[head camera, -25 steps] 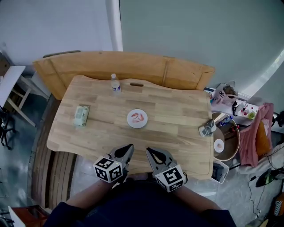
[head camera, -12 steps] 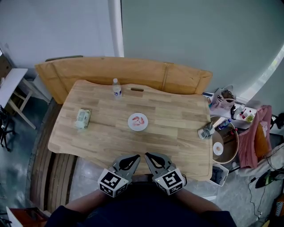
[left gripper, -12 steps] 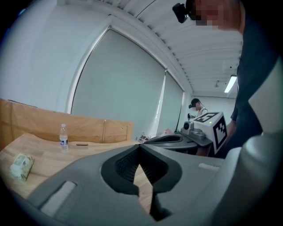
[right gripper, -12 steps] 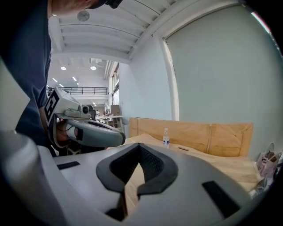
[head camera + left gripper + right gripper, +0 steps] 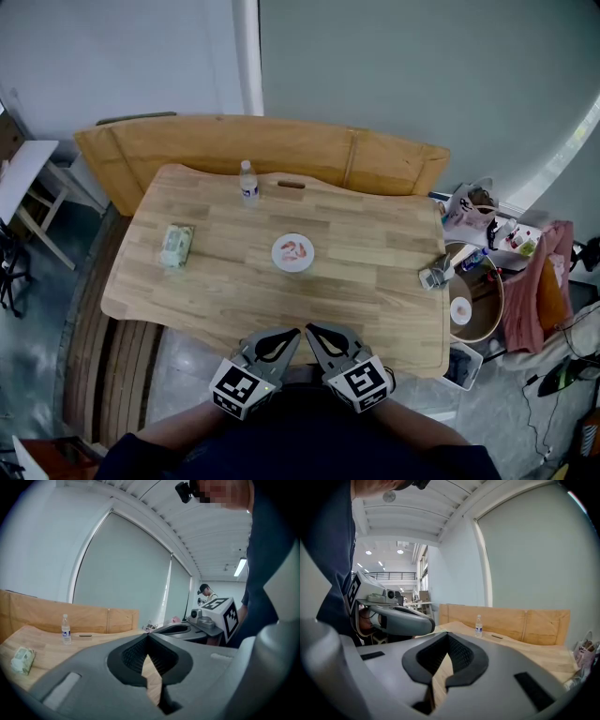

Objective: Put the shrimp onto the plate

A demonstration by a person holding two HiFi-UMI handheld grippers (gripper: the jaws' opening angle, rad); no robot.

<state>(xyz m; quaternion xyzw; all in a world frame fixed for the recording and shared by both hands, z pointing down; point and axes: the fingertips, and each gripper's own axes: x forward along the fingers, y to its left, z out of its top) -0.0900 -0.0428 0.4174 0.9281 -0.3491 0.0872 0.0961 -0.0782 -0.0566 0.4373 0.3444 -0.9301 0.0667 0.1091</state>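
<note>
A small white plate (image 5: 293, 252) lies in the middle of the wooden table (image 5: 225, 291), with pink shrimp (image 5: 295, 249) on it. Both grippers hang at the table's near edge, close to my body and well short of the plate. My left gripper (image 5: 292, 332) is shut with nothing between its fingertips, which meet at the tip (image 5: 148, 635). My right gripper (image 5: 311, 330) is shut and empty as well, its tips touching (image 5: 448, 634). The two tips nearly touch each other. The plate is hidden in both gripper views.
A water bottle (image 5: 247, 181) stands at the table's far edge beside a dark slot. A greenish packet (image 5: 175, 244) lies at the left, a small grey device (image 5: 435, 273) at the right edge. A wooden board (image 5: 262, 145) leans behind the table. Clutter and a round stool (image 5: 473, 295) sit at the right.
Both grippers have drawn together at the table's near edge, their tips now almost touching. The head camera shifted slightly, so the table sits a little lower in view.
</note>
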